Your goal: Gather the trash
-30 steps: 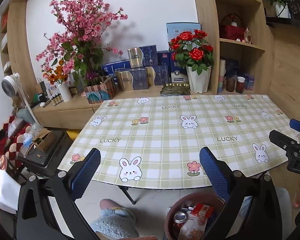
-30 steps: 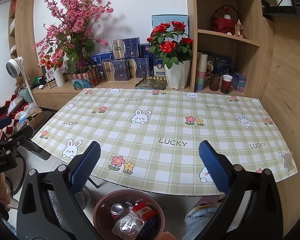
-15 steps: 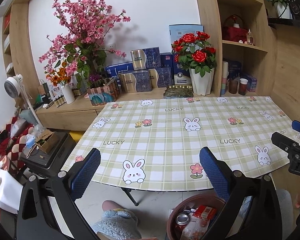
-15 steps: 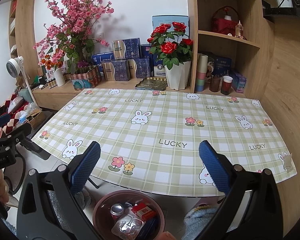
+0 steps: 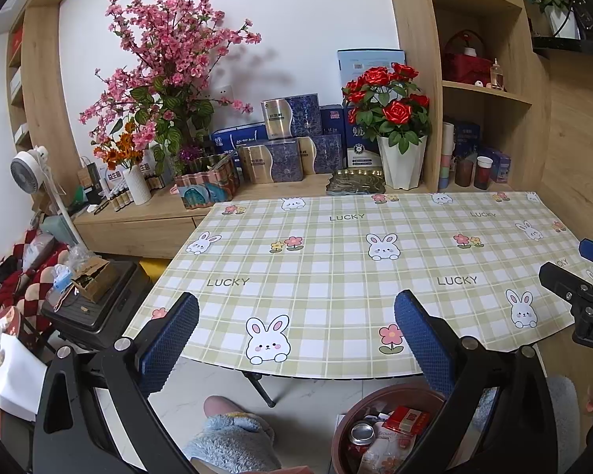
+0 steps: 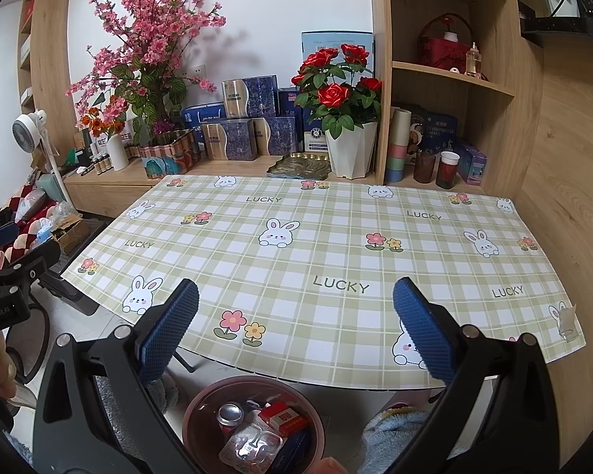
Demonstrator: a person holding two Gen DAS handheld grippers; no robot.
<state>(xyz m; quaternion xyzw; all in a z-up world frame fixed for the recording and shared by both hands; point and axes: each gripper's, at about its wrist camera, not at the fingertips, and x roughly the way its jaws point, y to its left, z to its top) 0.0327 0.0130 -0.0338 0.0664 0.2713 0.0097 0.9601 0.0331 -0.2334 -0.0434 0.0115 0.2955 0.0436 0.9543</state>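
Both grippers, left gripper (image 5: 296, 335) and right gripper (image 6: 295, 331), held spread, empty; tablecloth (image 6: 336, 252) bare; trash seen in bin (image 6: 201, 407); collecting judged finished, nothing left to grasp.

table (image 6: 336, 252) top bare from near edge to far edge; passage unobstructed across it. far side blocked by rose pot (image 6: 350, 154), gold tray (image 6: 298, 166) and stacked boxes (image 6: 237, 138). bin (image 6: 253, 426) below near edge, holding trash.

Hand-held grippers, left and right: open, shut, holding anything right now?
Left hand-held gripper: open, holding nothing.
Right hand-held gripper: open, holding nothing.
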